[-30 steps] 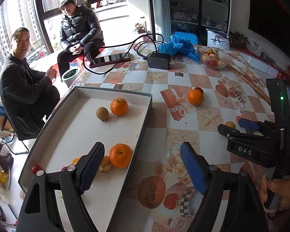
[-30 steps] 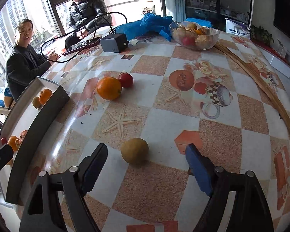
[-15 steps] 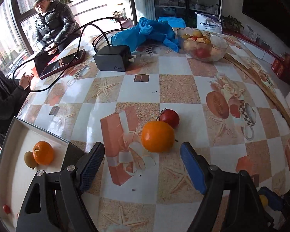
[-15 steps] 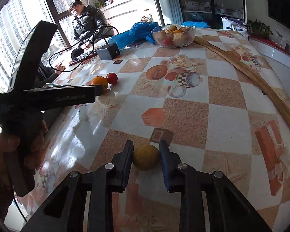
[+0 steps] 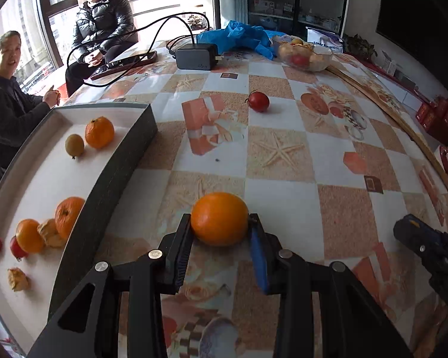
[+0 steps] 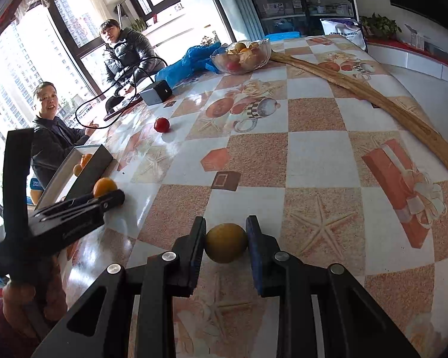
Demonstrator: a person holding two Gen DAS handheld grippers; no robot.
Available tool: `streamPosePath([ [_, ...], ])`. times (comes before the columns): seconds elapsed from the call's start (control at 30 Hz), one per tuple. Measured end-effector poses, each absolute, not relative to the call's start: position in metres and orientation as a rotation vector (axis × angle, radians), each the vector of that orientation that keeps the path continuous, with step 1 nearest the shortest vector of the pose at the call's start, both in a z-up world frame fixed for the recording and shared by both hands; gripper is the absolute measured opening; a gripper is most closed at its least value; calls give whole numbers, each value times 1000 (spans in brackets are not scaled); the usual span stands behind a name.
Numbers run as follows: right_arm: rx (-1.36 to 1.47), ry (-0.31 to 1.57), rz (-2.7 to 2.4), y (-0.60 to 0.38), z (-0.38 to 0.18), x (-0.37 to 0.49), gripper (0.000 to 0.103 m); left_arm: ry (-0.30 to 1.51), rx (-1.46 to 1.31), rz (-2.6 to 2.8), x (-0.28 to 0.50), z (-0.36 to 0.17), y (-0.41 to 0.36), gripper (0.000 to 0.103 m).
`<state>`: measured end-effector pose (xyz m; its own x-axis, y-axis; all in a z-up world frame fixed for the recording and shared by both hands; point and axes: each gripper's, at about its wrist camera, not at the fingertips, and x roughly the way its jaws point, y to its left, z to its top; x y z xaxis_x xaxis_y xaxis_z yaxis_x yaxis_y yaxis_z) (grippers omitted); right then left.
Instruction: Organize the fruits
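While both tools sit low over the patterned surface (image 5: 283, 191), each has one fruit between its pads.
Left hand-held gripper (image 5: 221, 238): clenched on orange (image 5: 219, 219), pads press it from both sides; fruit is just beside outer wall of tray (image 5: 113, 179), near its long edge.
Right hand-held gripper (image 6: 225, 243): grasping yellow-green fruit (image 6: 226, 242), pads touch left & right of it; fruit is over a white tile, cannot tell if it touches surface.
Tray contents: 3 oranges, small green-brown fruit (image 5: 74, 145), 2 small red fruits, 2 dry husk-like pieces; all on white floor of tray.
Red fruit (image 5: 258, 101): alone on surface, well apart from both tools, between tray & glass bowl (image 5: 306, 55).
Glass bowl: at far edge, w/ mixed fruits inside.
Far side also: black charger (image 5: 196, 56) w/ cable, blue plastic bag (image 5: 239, 37).
Background: 2 persons sit by window, left of surface.
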<state>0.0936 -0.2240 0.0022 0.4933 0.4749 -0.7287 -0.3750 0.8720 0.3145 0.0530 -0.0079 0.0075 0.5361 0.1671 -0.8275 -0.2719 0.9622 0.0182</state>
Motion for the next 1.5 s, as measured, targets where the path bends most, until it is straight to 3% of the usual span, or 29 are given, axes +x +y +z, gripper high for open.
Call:
streamPosePath([
  [0.23,71,888,458,-221,3,61,29,890,-112,290,3,6,-23,40],
  [1.5,96,870,450,-223,0,57,29,859,-127,272,1,4,-21,39],
])
